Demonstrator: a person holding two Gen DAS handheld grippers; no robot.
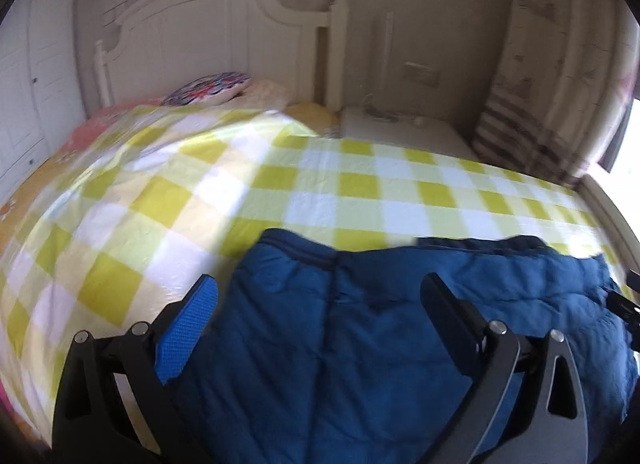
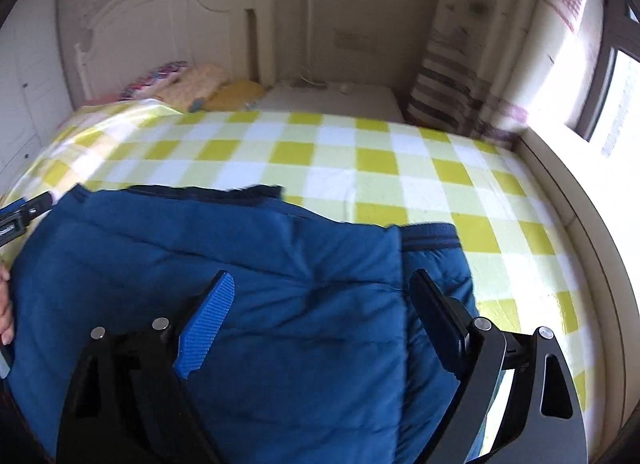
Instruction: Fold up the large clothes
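Note:
A blue quilted jacket (image 1: pixel 380 344) lies on the bed's yellow and white checked blanket (image 1: pixel 320 192), near its front edge. My left gripper (image 1: pixel 320 288) is open and hovers over the jacket's left part, holding nothing. In the right wrist view the jacket (image 2: pixel 260 304) has one side folded over the body, with a ribbed hem (image 2: pixel 430 238) at the right. My right gripper (image 2: pixel 322 284) is open over the jacket's right part and empty. The left gripper's tip (image 2: pixel 28 210) shows at the left edge of the right wrist view.
A white headboard (image 1: pixel 208 32) and pillows (image 1: pixel 212 88) are at the far end of the bed. A white nightstand (image 1: pixel 400 128) stands beside it. A striped curtain (image 2: pixel 452 92) and a bright window (image 2: pixel 616 104) are on the right. The checked blanket (image 2: pixel 360 160) stretches beyond the jacket.

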